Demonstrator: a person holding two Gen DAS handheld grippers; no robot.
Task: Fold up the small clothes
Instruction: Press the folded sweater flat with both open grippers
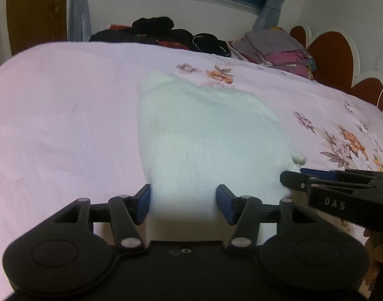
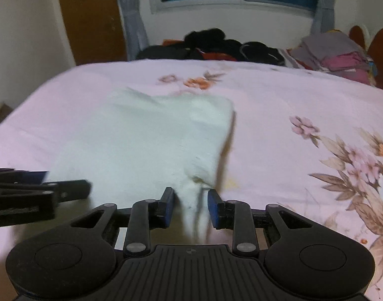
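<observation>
Covering the bed, a pink floral sheet [image 1: 65, 115] bears white garment [image 1: 204, 135].

A: Garment [image 1: 204, 135]: white, finely ribbed. Sheet [image 1: 65, 105]: pale pink.
B: Sheet print: orange and mauve flowers (grey-brown leaves). Pads [image 2: 169, 207]: blue. Pile [image 1: 161, 31]: black.

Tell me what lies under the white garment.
The white garment lies on the pink floral bedsheet, which shows all around it. Whatever is directly beneath the cloth is covered and cannot be seen.
</observation>
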